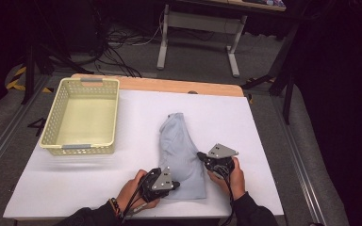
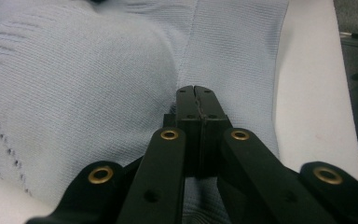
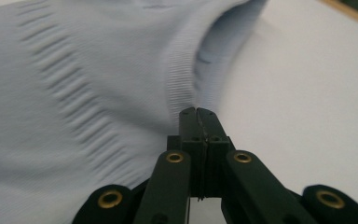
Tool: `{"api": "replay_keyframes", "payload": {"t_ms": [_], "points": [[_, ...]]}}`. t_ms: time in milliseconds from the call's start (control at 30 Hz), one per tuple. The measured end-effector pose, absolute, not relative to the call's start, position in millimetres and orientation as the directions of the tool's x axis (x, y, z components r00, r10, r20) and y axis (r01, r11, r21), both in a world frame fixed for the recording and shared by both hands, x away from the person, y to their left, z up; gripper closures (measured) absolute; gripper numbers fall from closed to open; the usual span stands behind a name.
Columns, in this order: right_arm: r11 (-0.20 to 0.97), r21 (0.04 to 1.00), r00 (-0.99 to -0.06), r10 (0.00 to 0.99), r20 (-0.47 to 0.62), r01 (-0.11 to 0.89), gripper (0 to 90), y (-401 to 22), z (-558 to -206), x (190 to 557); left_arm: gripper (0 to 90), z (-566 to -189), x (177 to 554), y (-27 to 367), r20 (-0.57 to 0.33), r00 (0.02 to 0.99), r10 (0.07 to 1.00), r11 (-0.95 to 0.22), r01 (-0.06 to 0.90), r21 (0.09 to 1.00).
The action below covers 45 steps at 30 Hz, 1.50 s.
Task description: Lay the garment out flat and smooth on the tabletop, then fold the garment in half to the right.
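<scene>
At the near edge of the white worktop (image 1: 75, 183), a person's two hands each hold a black gripper against a folded pale blue knit garment (image 1: 179, 150). On the person's left, the left gripper (image 1: 175, 184) sits at the garment's near left corner; in the left gripper view its fingers (image 2: 189, 105) are pressed together, with the ribbed fabric (image 2: 98, 84) lying under and around them, and whether they pinch any cloth cannot be told. On the right, the right gripper (image 1: 201, 155) meets the garment's right edge, its fingers (image 3: 189, 122) also pressed together right at a ribbed hem (image 3: 182, 70). Farther back, the garment stretches away toward the middle of the worktop. Beyond it, at the far left, stands a pale yellow perforated basket (image 1: 56, 113).
</scene>
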State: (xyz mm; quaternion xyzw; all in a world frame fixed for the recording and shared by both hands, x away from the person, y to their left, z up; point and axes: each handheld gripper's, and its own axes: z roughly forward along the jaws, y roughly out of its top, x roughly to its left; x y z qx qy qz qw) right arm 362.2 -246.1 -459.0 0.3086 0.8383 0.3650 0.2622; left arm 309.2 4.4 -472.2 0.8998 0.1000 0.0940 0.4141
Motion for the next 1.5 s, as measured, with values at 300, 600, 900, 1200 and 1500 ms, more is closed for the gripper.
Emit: {"api": "replay_keyframes", "payload": {"t_ms": [300,600,900,1200,1500], "points": [[0.504,0.779,-0.638,0.749,-0.179,0.373,89.8,-253.5,-462.6,366.2,90.0,-472.2,307.5,4.1,0.102,0.961,0.258,-0.641,0.091,0.762],[0.484,0.793,-0.633,0.756,-0.166,0.370,88.1,-255.5,-461.0,367.7,90.0,-464.3,294.1,13.8,0.123,0.960,0.253,-0.602,0.057,0.796],[0.471,0.817,-0.638,0.751,-0.173,0.332,83.2,-255.9,-454.4,363.4,89.9,-444.7,288.3,35.5,0.170,0.948,0.269,-0.595,0.025,0.803],[0.427,0.851,-0.642,0.753,-0.146,0.307,63.0,-262.4,-440.5,344.2,88.4,-435.2,296.0,75.7,0.201,0.902,0.382,-0.568,0.057,0.821],[0.391,0.852,-0.649,0.756,-0.082,0.348,40.1,-268.5,-437.5,306.8,76.7,-445.8,293.1,110.1,0.190,0.865,0.464,-0.560,0.120,0.820]]}}
